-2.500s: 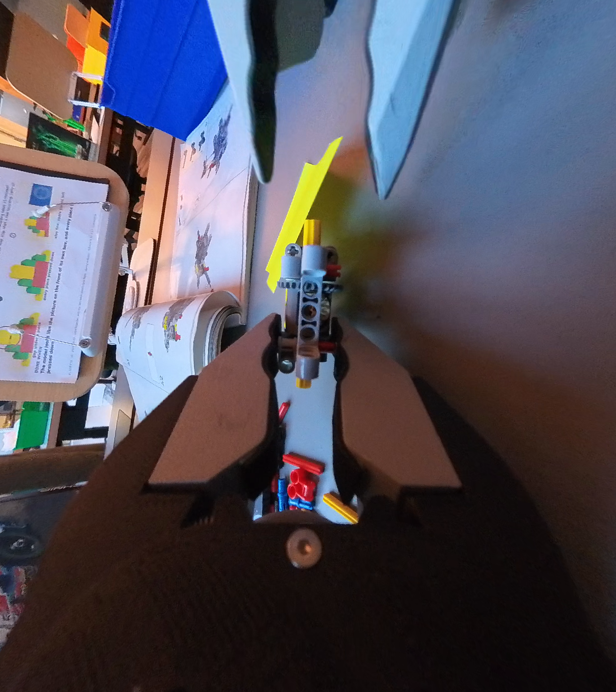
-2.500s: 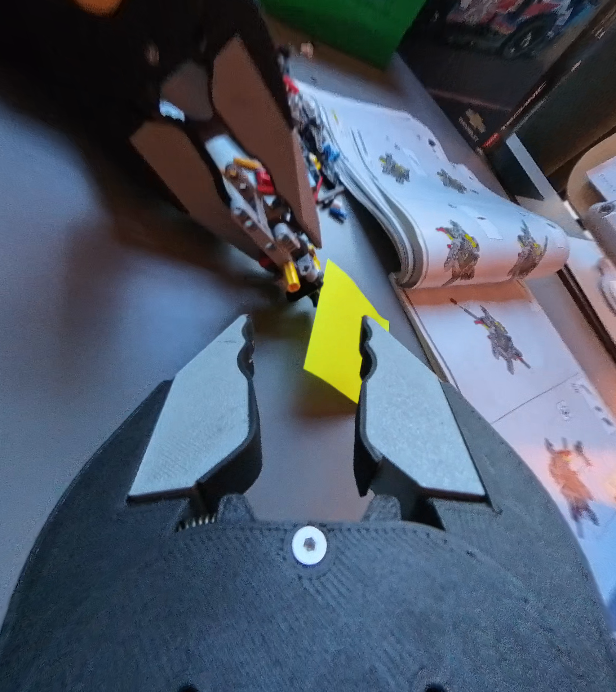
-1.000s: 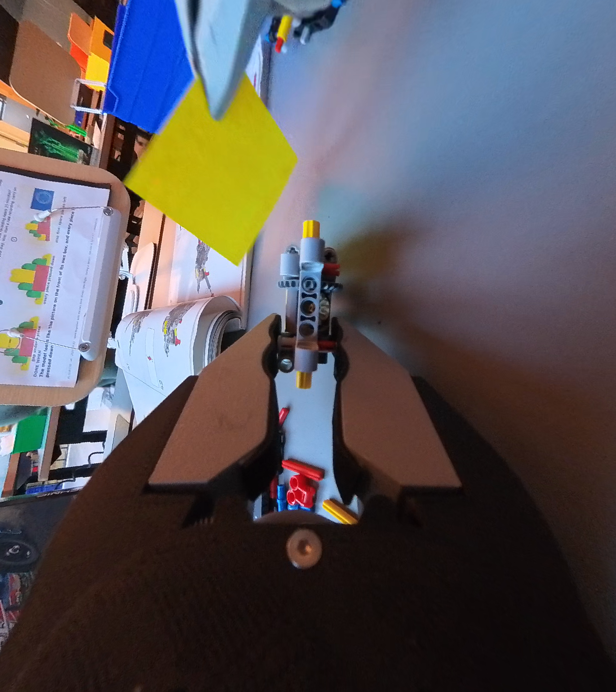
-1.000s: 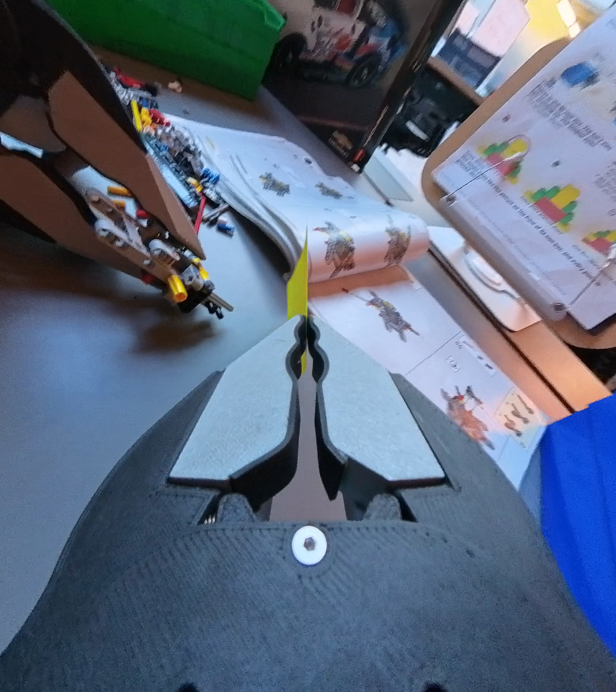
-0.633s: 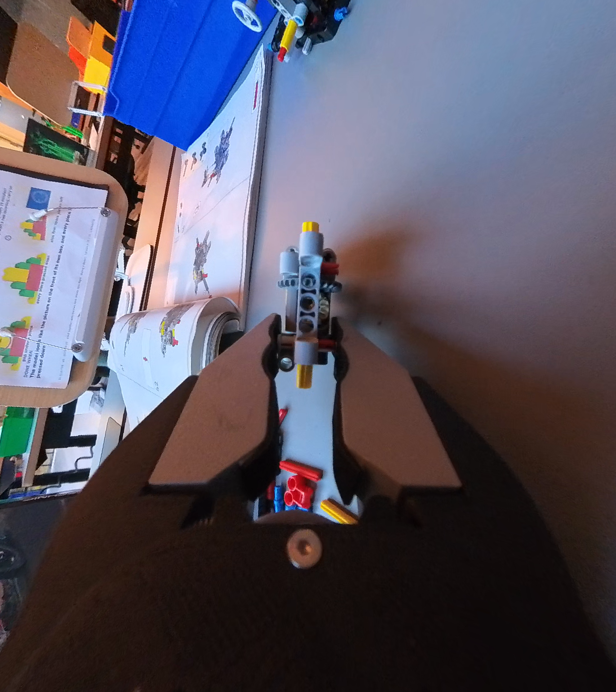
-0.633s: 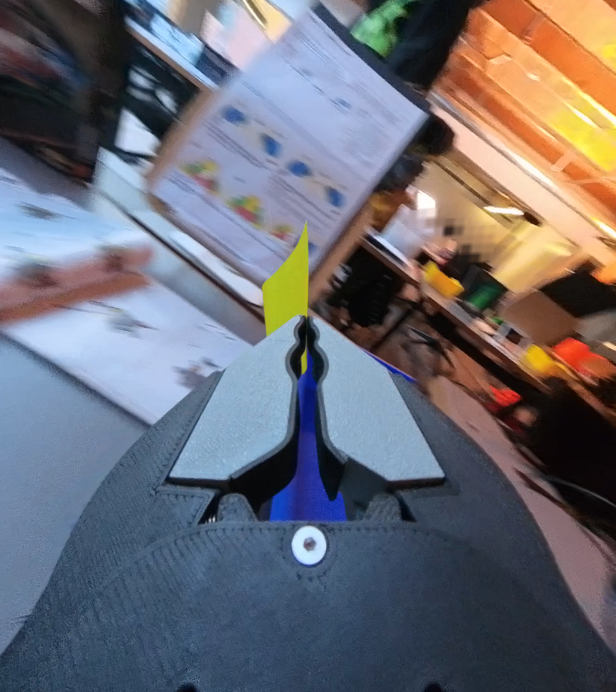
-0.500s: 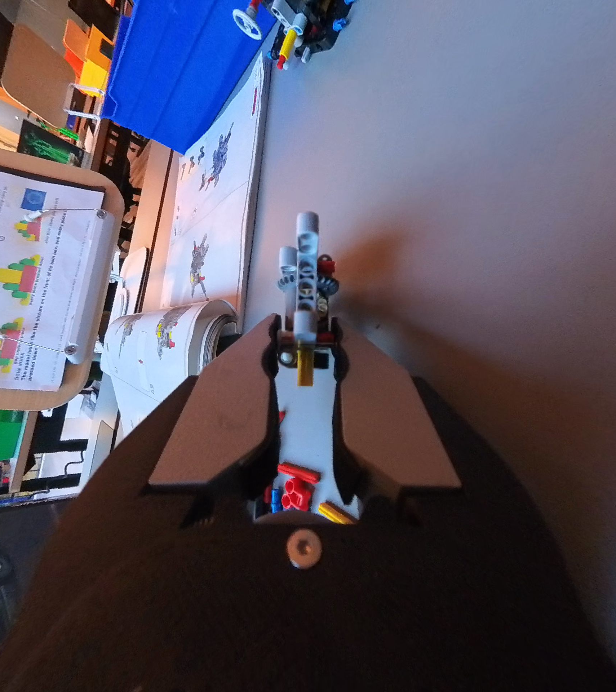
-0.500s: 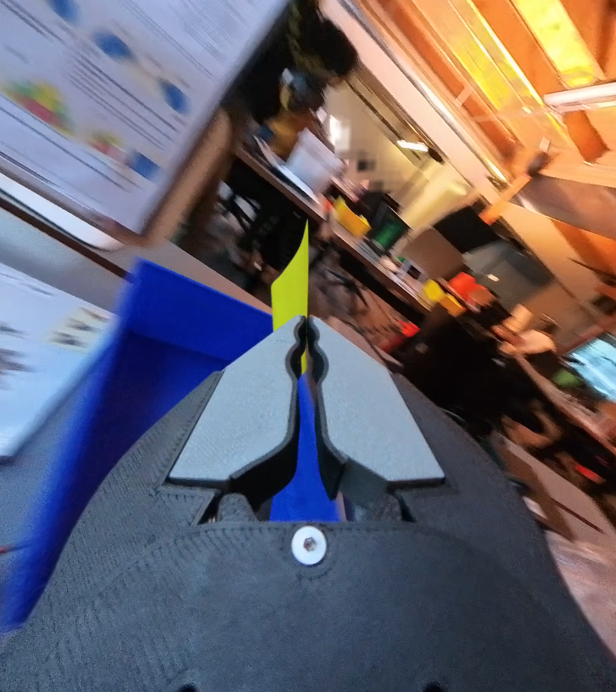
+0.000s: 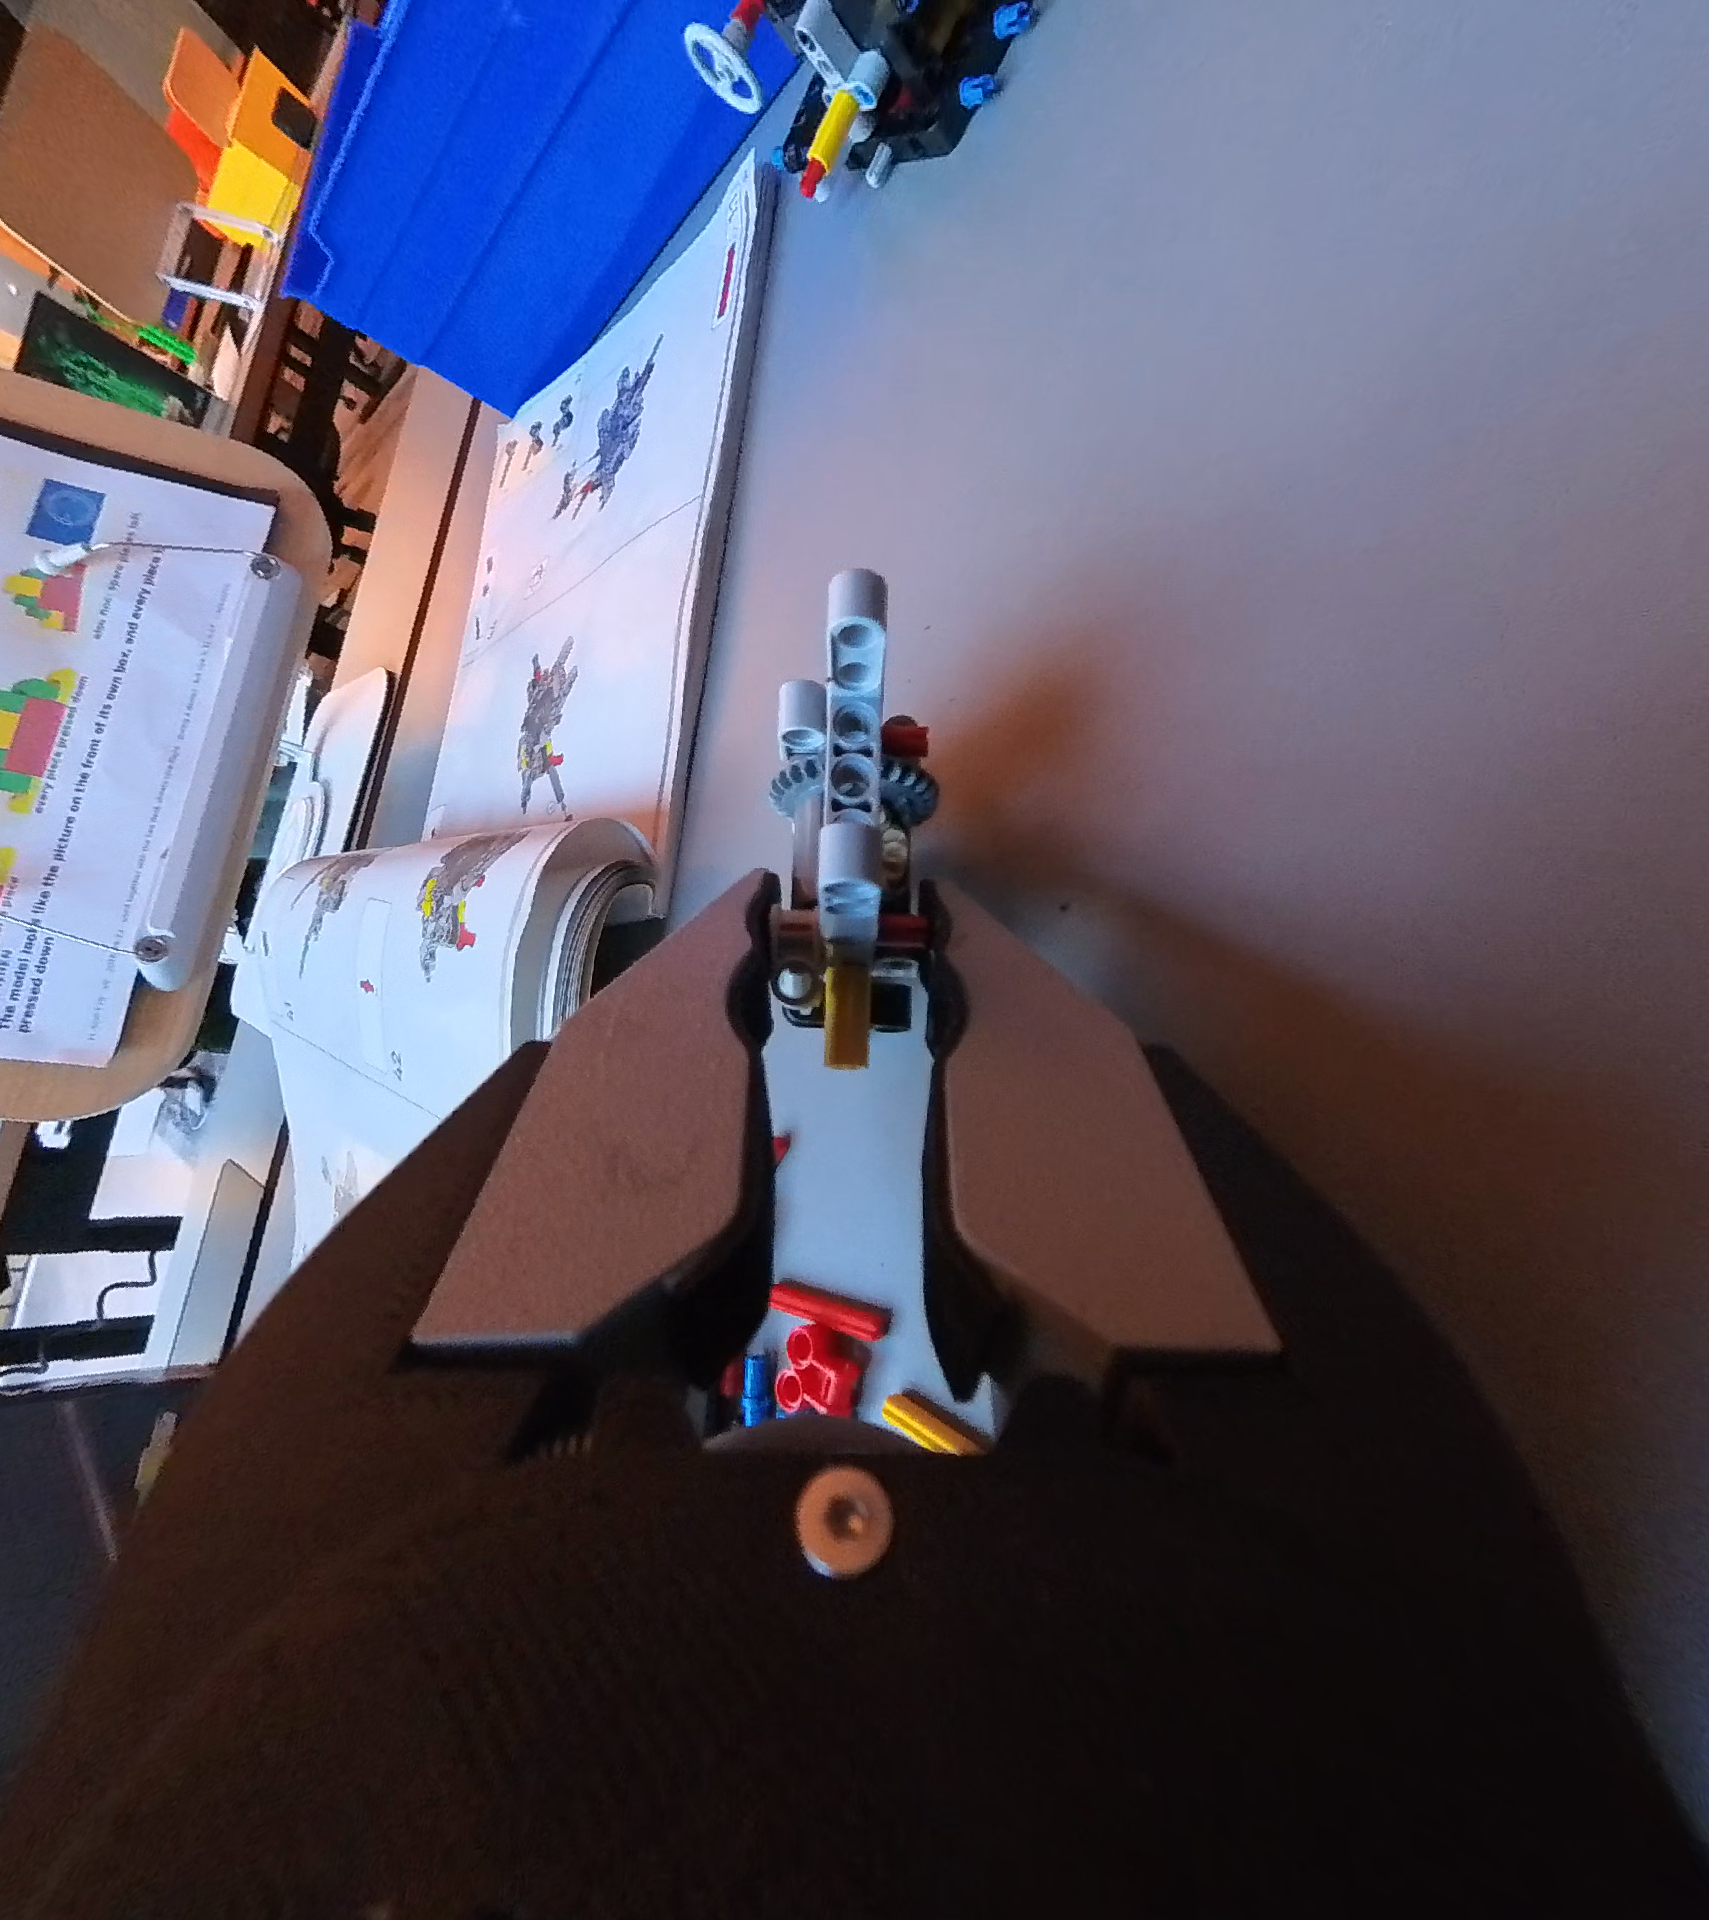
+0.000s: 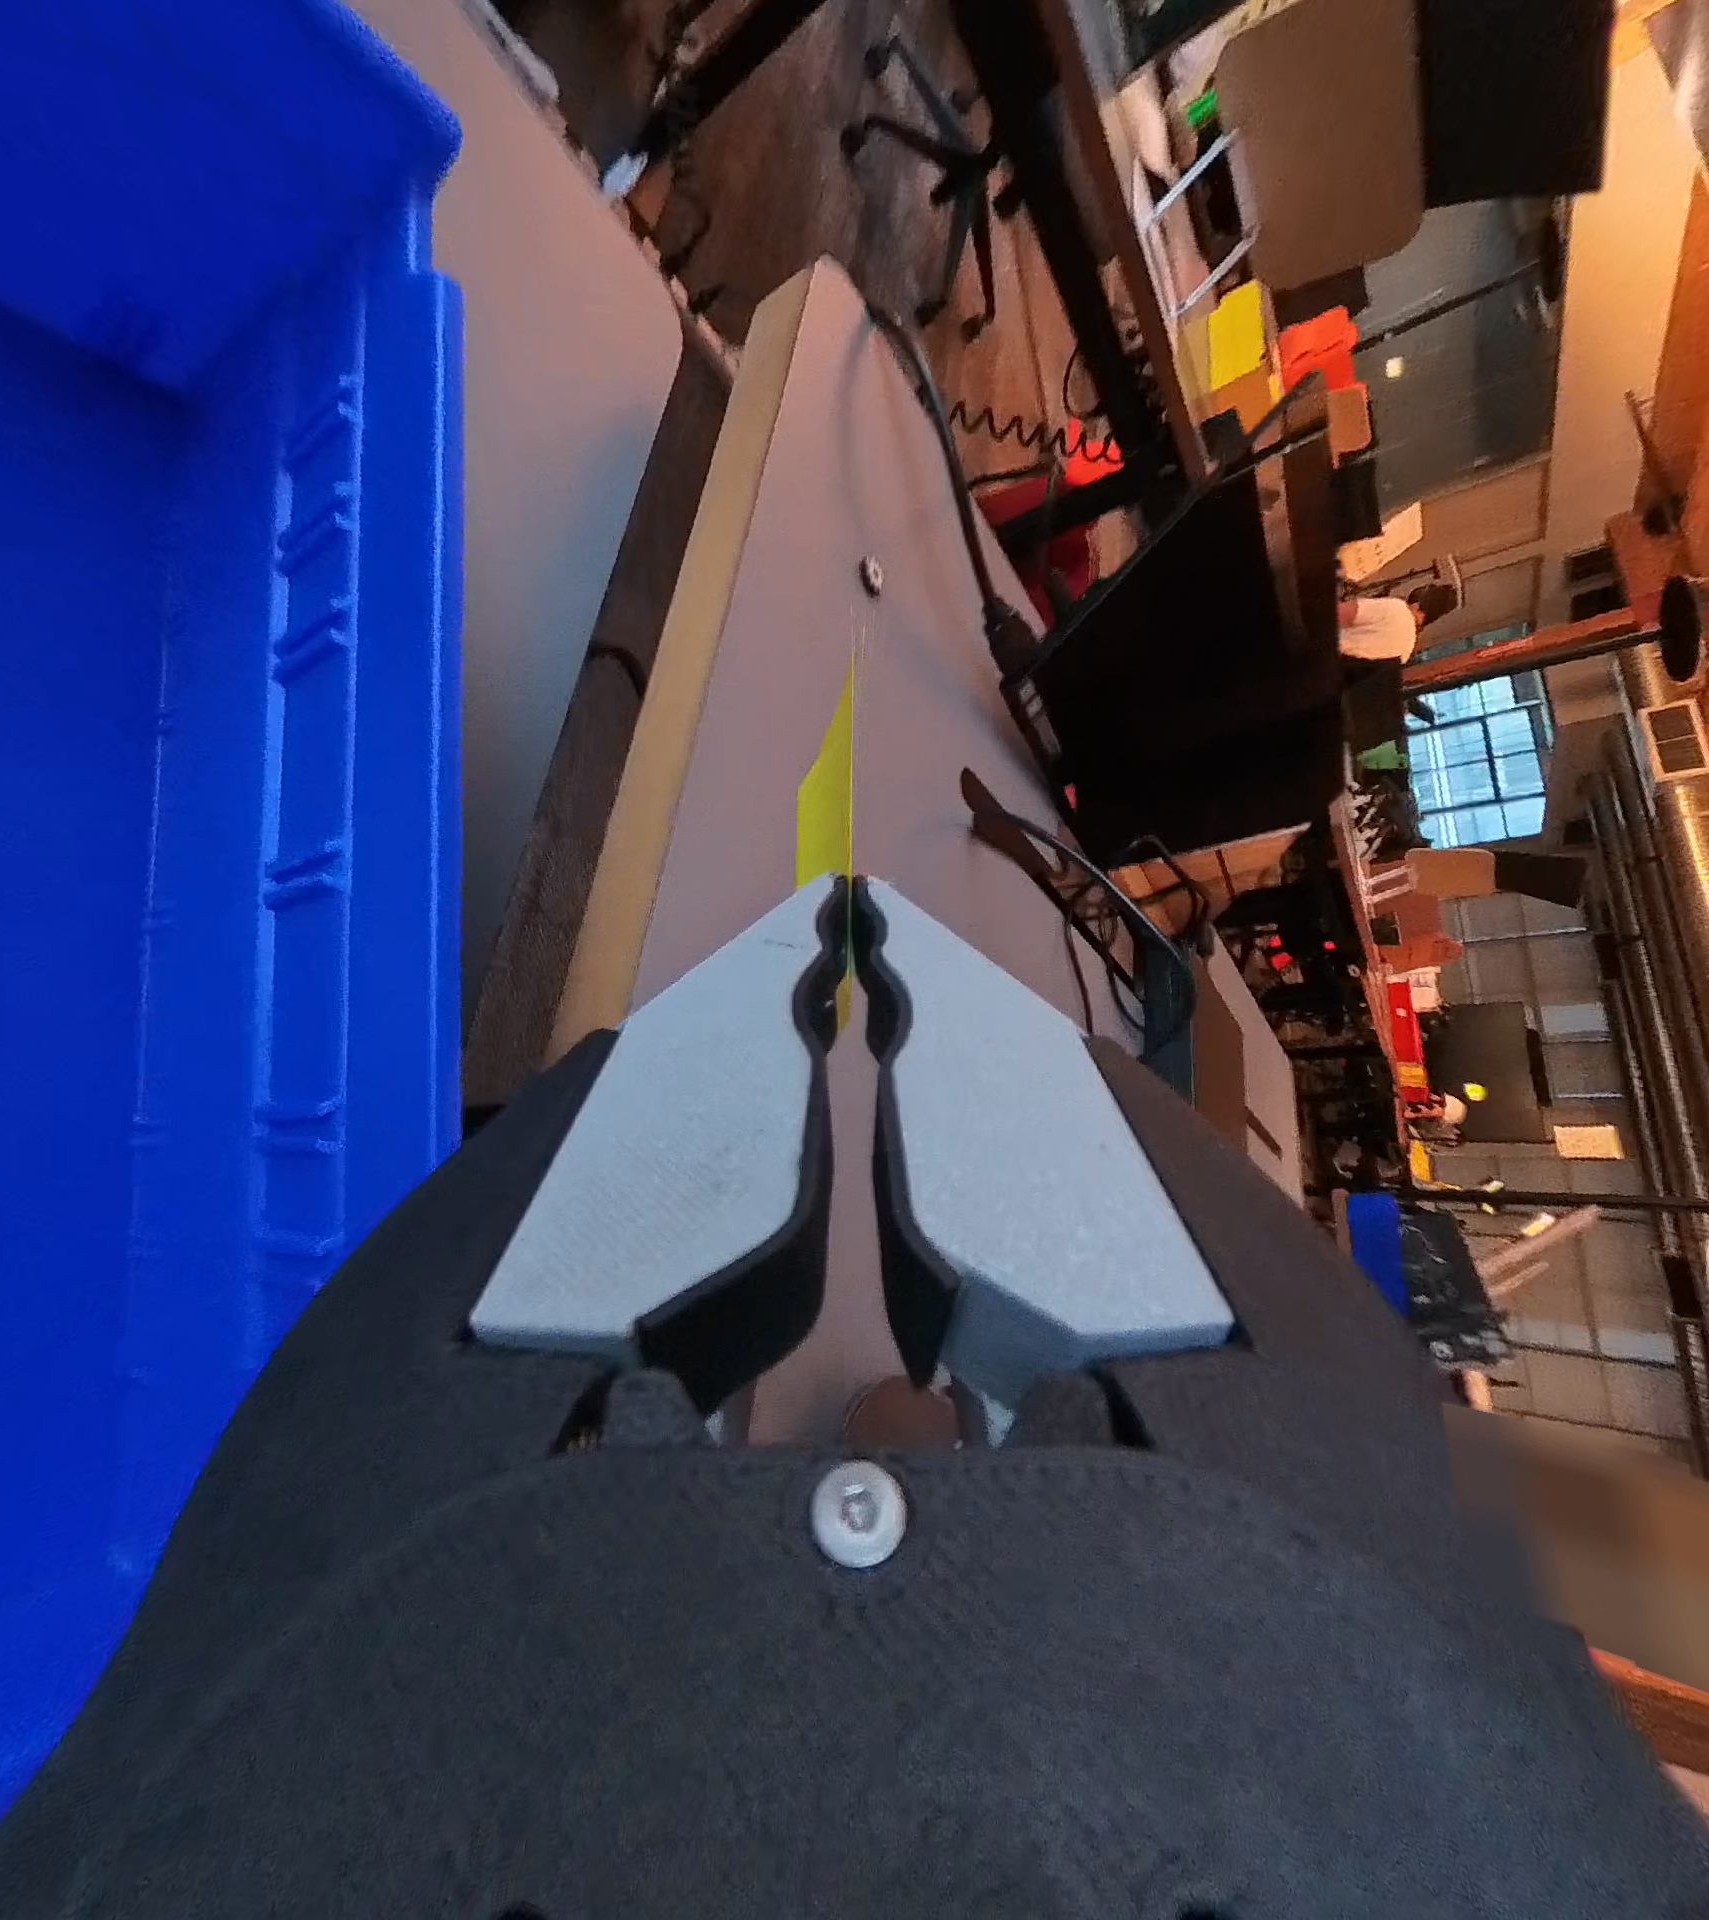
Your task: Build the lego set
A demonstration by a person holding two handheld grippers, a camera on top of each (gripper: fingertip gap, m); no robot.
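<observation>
My left gripper (image 9: pixel 848 935) is shut on a small brick assembly (image 9: pixel 852 790) of grey beams, dark gears, red pins and a yellow axle, held just above the grey table (image 9: pixel 1349 520). Both pads press on its sides. My right gripper (image 10: pixel 850 888) is shut on a yellow paper note (image 10: pixel 826 800), seen edge-on and sticking out past the fingertips. It is lifted off the table beside a blue bin (image 10: pixel 154 727). The right gripper does not show in the left wrist view.
An open instruction booklet (image 9: pixel 476 935) lies left of the left gripper, with a clipboard sheet (image 9: pixel 50 727) and a blue bin (image 9: pixel 517 177) beyond. A black brick model (image 9: pixel 891 83) sits far ahead. Loose red, blue and yellow pieces (image 9: pixel 829 1371) lie under the left gripper. The grippers' ends are close to 60 cm from one another. The black brick model (image 9: pixel 891 83) sits 20 cm or so from the ends of my left fingers.
My right gripper shut on the yellow note, lifted it off the table and swung away to the right past the blue bin. The held assembly tilted in the left gripper's grasp.
</observation>
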